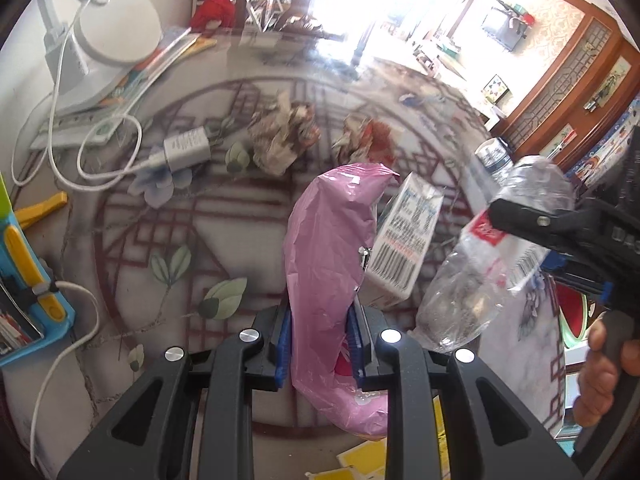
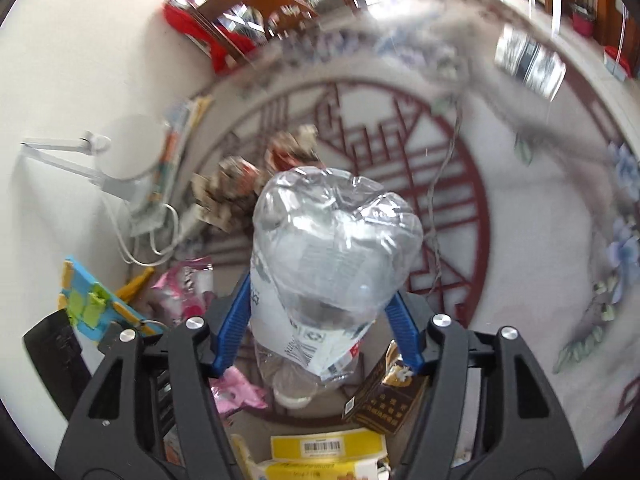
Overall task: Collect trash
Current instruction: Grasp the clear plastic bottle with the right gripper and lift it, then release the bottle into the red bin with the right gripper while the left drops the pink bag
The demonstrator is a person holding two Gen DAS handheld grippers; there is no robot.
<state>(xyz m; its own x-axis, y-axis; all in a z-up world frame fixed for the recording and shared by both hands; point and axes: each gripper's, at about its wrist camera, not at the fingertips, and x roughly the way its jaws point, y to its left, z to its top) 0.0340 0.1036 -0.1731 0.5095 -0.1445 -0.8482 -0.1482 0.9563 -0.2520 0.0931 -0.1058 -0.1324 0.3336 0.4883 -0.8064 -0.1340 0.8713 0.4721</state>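
Observation:
My left gripper point(image 1: 320, 344) is shut on a pink plastic bag point(image 1: 332, 248), which rises up between its blue pads above the round patterned table point(image 1: 168, 216). A white and blue carton point(image 1: 404, 240) leans right beside the bag. My right gripper point(image 2: 324, 320) is shut on a crushed clear plastic bottle point(image 2: 332, 240) and holds it in the air. In the left wrist view the same bottle point(image 1: 472, 288) hangs to the right of the bag, pinched by the right gripper point(image 1: 516, 240). Two crumpled paper wads point(image 1: 280, 136) point(image 1: 366, 136) lie on the far part of the table.
A charger with a white cable point(image 1: 186, 148) and a white lamp base point(image 1: 116, 28) sit at the left. A blue toy tray point(image 1: 28, 280) is at the left edge. A brown carton point(image 2: 384, 400), a yellow box point(image 2: 328, 446) and a pink wrapper point(image 2: 184, 292) lie near me.

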